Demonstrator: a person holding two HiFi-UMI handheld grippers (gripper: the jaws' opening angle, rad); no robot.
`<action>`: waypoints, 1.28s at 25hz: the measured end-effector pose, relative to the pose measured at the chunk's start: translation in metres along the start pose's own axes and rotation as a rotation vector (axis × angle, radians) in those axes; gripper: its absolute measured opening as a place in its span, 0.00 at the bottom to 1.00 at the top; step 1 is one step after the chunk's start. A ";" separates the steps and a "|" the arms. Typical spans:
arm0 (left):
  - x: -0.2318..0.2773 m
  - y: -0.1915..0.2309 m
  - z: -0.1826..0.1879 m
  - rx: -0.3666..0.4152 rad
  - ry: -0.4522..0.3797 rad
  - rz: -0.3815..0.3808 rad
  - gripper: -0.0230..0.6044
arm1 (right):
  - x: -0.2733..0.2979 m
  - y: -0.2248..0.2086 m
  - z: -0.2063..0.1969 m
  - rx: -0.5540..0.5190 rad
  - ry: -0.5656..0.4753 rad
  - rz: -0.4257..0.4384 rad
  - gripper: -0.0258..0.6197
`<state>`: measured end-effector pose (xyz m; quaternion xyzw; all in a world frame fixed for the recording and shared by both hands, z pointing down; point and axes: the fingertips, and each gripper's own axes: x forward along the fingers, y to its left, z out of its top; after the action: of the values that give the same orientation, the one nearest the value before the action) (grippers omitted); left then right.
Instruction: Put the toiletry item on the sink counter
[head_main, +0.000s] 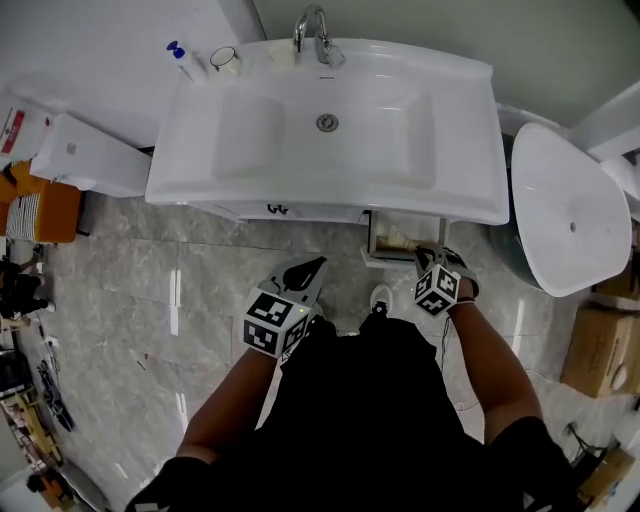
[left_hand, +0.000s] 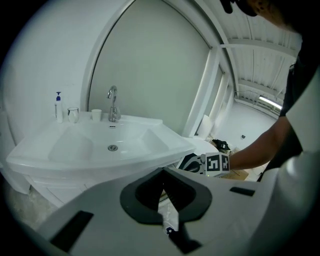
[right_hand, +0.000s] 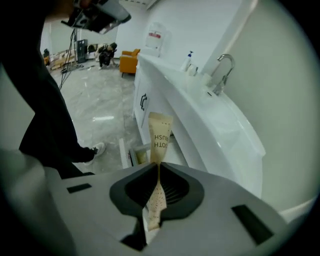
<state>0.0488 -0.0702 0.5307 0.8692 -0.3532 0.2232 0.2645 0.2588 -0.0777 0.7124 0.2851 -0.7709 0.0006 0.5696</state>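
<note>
Below the front lip of the white sink counter (head_main: 480, 195), by an open drawer (head_main: 385, 245) of the vanity: right gripper (right_hand: 159, 167), jaws pinched tight on a beige toothbrush packet (right_hand: 160, 131). Packet upright, upper half poking out past the jaw tips, lettering upside down, lower end trailing back between the pads. Not on the counter; near its edge, lower than the rim. Left gripper (left_hand: 162, 186) alongside, nearer the middle of the basin front, jaws closed on a thin pale strip (left_hand: 168, 217) with a small blue mark, too little showing to name. Up on the back ledge: chrome faucet (head_main: 315, 35) at centre, then off to the left a glass tumbler (head_main: 226, 60) and a blue-topped pump bottle (head_main: 182, 55). Grey marbled floor (head_main: 150, 330) underfoot.
</note>
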 end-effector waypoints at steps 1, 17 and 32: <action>0.001 0.000 0.001 -0.005 0.001 0.012 0.04 | 0.014 0.000 -0.006 -0.039 0.020 0.014 0.07; -0.028 0.022 -0.038 -0.137 0.065 0.180 0.04 | 0.184 0.020 -0.060 -0.379 0.239 0.146 0.07; -0.046 0.034 -0.039 -0.098 0.046 0.096 0.04 | 0.154 0.030 -0.053 -0.259 0.297 0.106 0.13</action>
<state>-0.0138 -0.0435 0.5440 0.8319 -0.3990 0.2379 0.3037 0.2628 -0.1029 0.8756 0.1655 -0.6860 -0.0267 0.7080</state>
